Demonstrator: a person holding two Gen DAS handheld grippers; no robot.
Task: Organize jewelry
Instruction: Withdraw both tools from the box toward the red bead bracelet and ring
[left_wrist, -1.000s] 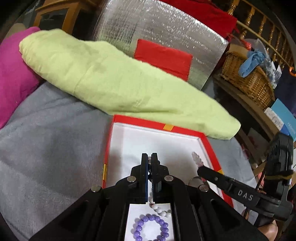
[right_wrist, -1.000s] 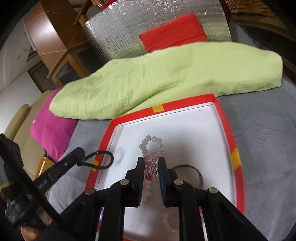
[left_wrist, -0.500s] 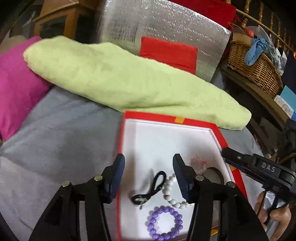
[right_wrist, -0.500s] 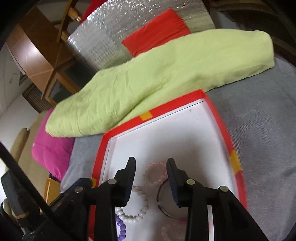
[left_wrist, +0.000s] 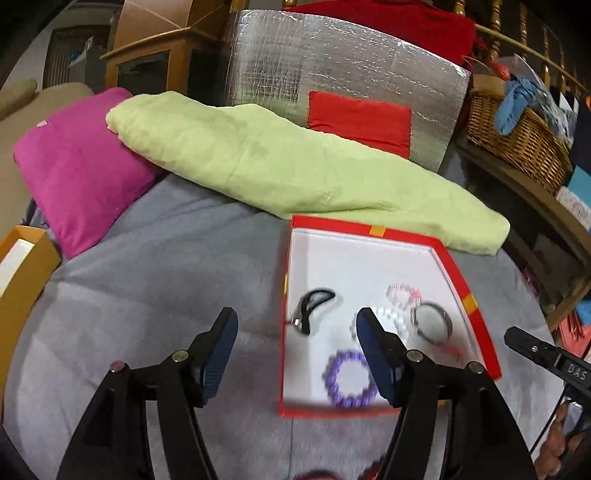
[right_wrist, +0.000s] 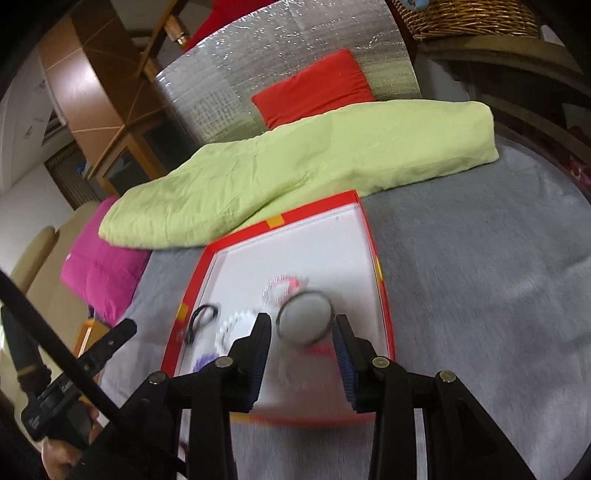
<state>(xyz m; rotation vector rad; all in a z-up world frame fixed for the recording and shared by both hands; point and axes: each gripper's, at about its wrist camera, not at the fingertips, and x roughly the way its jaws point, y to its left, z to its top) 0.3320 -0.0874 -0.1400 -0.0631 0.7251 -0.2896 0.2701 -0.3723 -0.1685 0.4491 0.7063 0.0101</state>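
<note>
While earlier gripped, black cord now free

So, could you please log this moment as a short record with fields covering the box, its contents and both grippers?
container: red box, white inside, on grey cloth
contents: purple bead bracelet, white bead bracelet, pink bead bracelet, metal bangle, black cord
left gripper: jaws opening, nothing between them
right gripper: open, empty
behind box: green cushion

Soft indoor light, motion-blurred jewelry in the red box, heavy fisheye bending, dark corners.
</note>
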